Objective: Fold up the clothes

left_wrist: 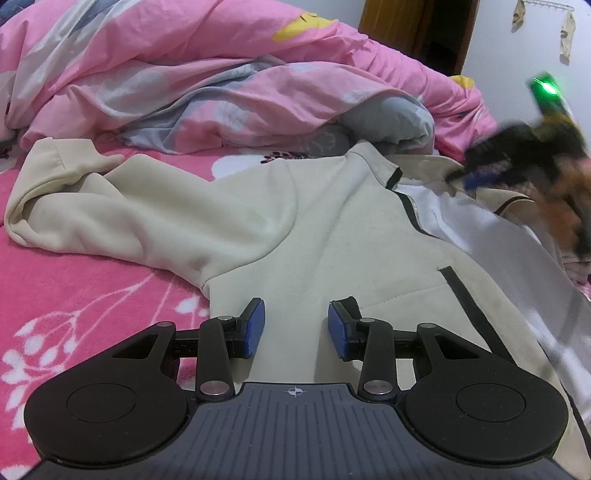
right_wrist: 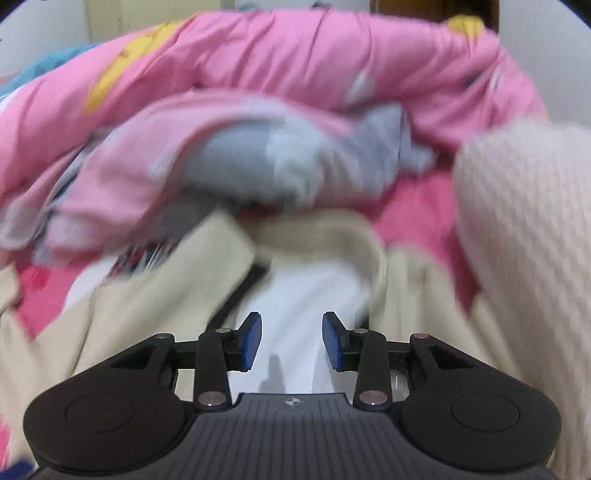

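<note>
A cream zip jacket point(left_wrist: 303, 221) with black trim lies front-up on the pink flowered bed sheet point(left_wrist: 74, 295). Its front is partly open and shows the white lining point(left_wrist: 480, 229), and one sleeve point(left_wrist: 92, 206) stretches off to the left. My left gripper point(left_wrist: 296, 326) hovers open over the jacket's lower hem, with nothing between its blue pads. My right gripper point(right_wrist: 291, 338) is open above the white lining point(right_wrist: 306, 295) just below the collar point(right_wrist: 332, 236), gripping nothing. In the left wrist view the right gripper point(left_wrist: 491, 170) is a blur at the jacket's collar.
A bunched pink and grey quilt point(left_wrist: 221, 74) lies along the far side of the bed behind the jacket. A pale knitted garment point(right_wrist: 524, 229) sits to the right of the collar. A dark wooden door point(left_wrist: 417, 29) and a white wall stand beyond the bed.
</note>
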The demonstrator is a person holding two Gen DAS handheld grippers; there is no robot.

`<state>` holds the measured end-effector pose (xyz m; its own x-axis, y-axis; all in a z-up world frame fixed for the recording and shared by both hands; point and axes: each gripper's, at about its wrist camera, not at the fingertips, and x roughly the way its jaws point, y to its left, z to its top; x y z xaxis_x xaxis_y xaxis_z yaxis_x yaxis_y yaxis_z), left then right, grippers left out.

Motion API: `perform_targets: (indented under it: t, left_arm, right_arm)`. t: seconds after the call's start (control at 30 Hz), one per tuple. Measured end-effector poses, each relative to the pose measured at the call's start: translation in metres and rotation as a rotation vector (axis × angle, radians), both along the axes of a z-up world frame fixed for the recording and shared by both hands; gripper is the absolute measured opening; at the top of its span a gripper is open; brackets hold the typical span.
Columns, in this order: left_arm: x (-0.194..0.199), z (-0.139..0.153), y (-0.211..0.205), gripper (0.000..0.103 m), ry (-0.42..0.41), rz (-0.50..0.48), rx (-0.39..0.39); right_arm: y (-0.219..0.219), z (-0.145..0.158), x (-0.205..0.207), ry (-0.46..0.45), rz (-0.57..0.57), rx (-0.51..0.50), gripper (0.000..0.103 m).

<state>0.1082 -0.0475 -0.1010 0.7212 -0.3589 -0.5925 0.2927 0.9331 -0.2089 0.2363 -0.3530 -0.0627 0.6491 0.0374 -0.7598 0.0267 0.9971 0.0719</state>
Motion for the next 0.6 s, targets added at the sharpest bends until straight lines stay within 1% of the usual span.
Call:
perform_targets:
  t: [0.03, 0.07, 0.13, 0.17, 0.2, 0.23, 0.27, 0.3, 0.37, 0.5, 0.57, 0.6]
  left_arm:
    - [0.0, 0.0, 0.0, 0.038, -0.001, 0.0, 0.001]
    - [-0.001, 0.0, 0.0, 0.038, -0.001, -0.001, 0.002]
    - [-0.001, -0.001, 0.0, 0.038, -0.003, -0.002, 0.004]
    - [-0.001, -0.001, 0.0, 0.038, -0.003, -0.002, 0.004]
    - [0.0, -0.001, 0.0, 0.038, -0.003, -0.002, 0.004]
    - [0.0, -0.001, 0.0, 0.038, -0.003, -0.002, 0.004]
    - [-0.001, -0.001, 0.0, 0.038, -0.003, -0.002, 0.004]
    - [-0.001, -0.001, 0.0, 0.038, -0.003, -0.002, 0.004]
    - [-0.001, -0.001, 0.0, 0.038, -0.003, -0.003, 0.005]
    - [-0.001, -0.001, 0.0, 0.038, -0.003, -0.004, 0.006]
    - [-0.001, -0.002, 0.0, 0.038, -0.003, -0.004, 0.006]
    - [-0.001, -0.001, 0.0, 0.038, -0.002, -0.004, 0.005]
  right_arm:
    - [0.007, -0.003, -0.013, 0.01, 0.052, -0.024, 0.037]
    - [0.016, -0.008, -0.027, 0.026, 0.112, -0.071, 0.035]
    - [0.036, -0.018, -0.054, 0.064, 0.245, -0.198, 0.033]
    - [0.043, -0.025, -0.066, 0.101, 0.301, -0.263, 0.028]
    - [0.045, -0.033, -0.076, 0.144, 0.333, -0.343, 0.023]
    - [0.045, -0.042, -0.085, 0.183, 0.355, -0.431, 0.008]
    - [0.04, -0.044, -0.092, 0.208, 0.353, -0.497, 0.0]
    - [0.033, -0.043, -0.097, 0.223, 0.338, -0.548, 0.0]
    - [0.02, -0.036, -0.104, 0.234, 0.306, -0.554, 0.0]
    - [0.038, -0.029, -0.103, 0.233, 0.305, -0.621, 0.0]
    - [0.061, -0.016, -0.111, 0.164, 0.363, -0.624, 0.0]
    - [0.071, -0.013, -0.117, 0.146, 0.407, -0.612, 0.0]
